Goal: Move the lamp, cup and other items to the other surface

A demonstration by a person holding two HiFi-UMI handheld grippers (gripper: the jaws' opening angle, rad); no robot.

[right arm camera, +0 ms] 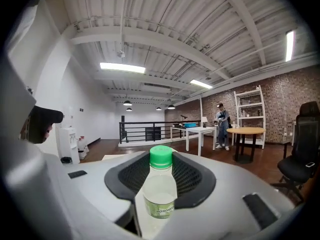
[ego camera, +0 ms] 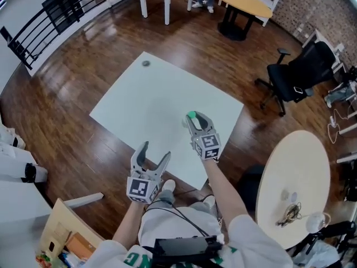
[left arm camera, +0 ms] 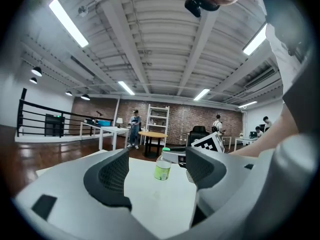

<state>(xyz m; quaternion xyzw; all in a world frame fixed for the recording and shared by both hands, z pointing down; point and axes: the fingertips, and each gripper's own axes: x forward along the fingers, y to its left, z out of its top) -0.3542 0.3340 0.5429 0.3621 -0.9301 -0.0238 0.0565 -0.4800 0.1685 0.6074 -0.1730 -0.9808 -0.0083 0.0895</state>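
I am holding my left gripper (ego camera: 156, 151) over the near edge of the white table (ego camera: 150, 105), with its fingers spread wide and nothing between them. Looking along them in the left gripper view, I am seeing bare tabletop and, farther off, the bottle (left arm camera: 162, 165) standing upright in my other gripper.

To the right and a little farther across the same table, I am gripping that bottle with my right gripper (ego camera: 199, 119). Its fingers are drawn in narrow and are pressing on both sides of the clear body, below the green cap (right arm camera: 161, 155). A pale green label is wrapping the lower part. I cannot tell whether the base is touching the tabletop.

A small round object (ego camera: 146, 63) is sitting alone at the far left corner of the white table, well apart from both grippers.

Farther right, a round beige table (ego camera: 301, 161) is carrying a tangle of cables (ego camera: 288, 214) and a white object (ego camera: 315, 222) near its near edge. A black office chair (ego camera: 298, 71) is standing beyond it.
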